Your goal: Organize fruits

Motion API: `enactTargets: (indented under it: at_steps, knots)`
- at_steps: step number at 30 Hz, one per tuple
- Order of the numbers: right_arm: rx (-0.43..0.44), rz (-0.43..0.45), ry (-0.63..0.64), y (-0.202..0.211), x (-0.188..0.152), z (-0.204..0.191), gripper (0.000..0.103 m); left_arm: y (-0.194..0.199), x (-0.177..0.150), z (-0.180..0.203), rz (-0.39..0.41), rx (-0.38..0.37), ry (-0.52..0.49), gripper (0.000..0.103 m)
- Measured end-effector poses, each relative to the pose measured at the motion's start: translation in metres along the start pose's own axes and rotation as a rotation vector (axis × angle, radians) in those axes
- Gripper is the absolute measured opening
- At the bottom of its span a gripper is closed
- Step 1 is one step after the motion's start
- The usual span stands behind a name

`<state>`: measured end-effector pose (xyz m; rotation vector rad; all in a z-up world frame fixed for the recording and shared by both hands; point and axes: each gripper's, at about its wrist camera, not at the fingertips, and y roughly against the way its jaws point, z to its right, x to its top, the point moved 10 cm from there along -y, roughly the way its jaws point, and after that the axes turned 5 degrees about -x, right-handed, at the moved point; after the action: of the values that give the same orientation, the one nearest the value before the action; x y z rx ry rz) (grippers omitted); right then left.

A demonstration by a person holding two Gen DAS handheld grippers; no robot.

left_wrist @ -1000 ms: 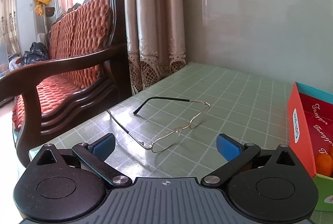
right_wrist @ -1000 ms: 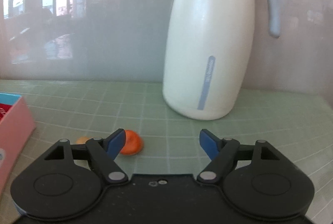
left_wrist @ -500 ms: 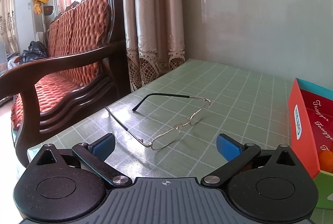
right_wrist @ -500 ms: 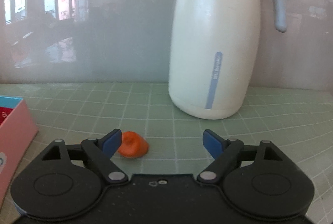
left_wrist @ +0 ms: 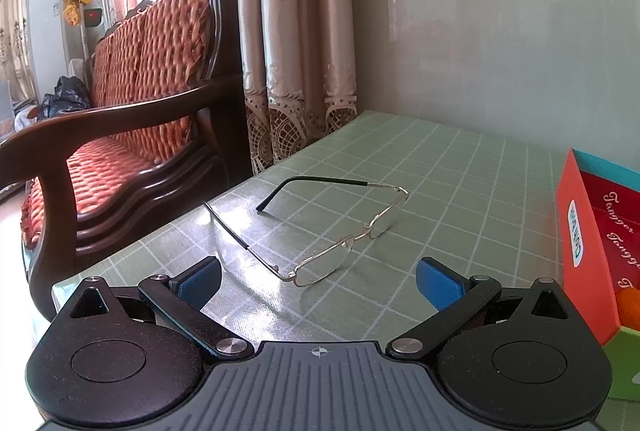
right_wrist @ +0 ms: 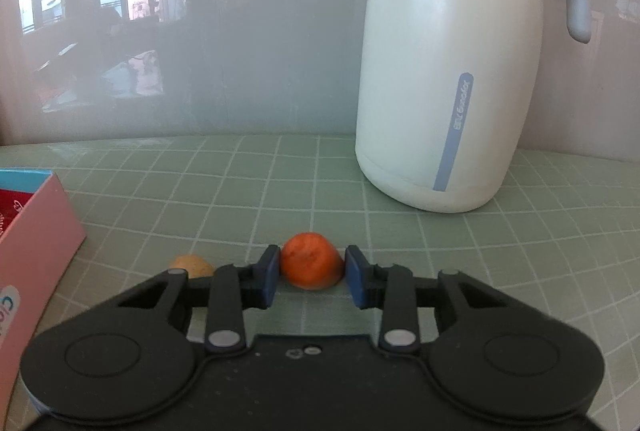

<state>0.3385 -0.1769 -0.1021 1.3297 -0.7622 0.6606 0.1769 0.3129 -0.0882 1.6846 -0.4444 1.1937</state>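
Note:
In the right wrist view an orange fruit (right_wrist: pixel 311 266) sits on the green checked table between my right gripper's blue pads. My right gripper (right_wrist: pixel 311 277) has closed on it, both pads at its sides. A smaller tan fruit (right_wrist: pixel 190 265) lies just left of it, partly hidden by the gripper. My left gripper (left_wrist: pixel 318 281) is open and empty above the table. The red and pink fruit box (left_wrist: pixel 588 251) stands at the right in the left wrist view, with an orange fruit (left_wrist: pixel 628 301) inside, and at the left in the right wrist view (right_wrist: pixel 36 231).
A pair of gold-rimmed glasses (left_wrist: pixel 320 227) lies just ahead of the left gripper. A large white thermos jug (right_wrist: pixel 452 71) stands at the back right of the right gripper. A wooden sofa (left_wrist: pixel 128 119) and a curtain (left_wrist: pixel 296 31) lie beyond the table's left edge.
My right gripper moved left and forward to the orange fruit and its jaws closed around it. The left gripper drifted slightly and stayed open.

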Motion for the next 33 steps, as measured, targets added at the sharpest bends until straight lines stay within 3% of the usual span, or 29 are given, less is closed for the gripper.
enactTargets:
  at_steps: [8, 19, 33]
  knots:
    - [0.007, -0.013, 0.007, 0.015, 0.0, 0.0, 0.033, 0.006, 0.0, 0.008, 0.0, -0.023, -0.007, 0.102]
    - [0.065, 0.034, 0.013, 0.066, 0.009, -0.022, 0.033, 0.029, 0.009, 0.014, 0.021, -0.044, -0.007, 0.102]
    - [0.27, 0.085, 0.093, 0.12, 0.011, -0.122, 0.027, 0.039, 0.009, 0.026, 0.017, -0.06, -0.041, 0.102]
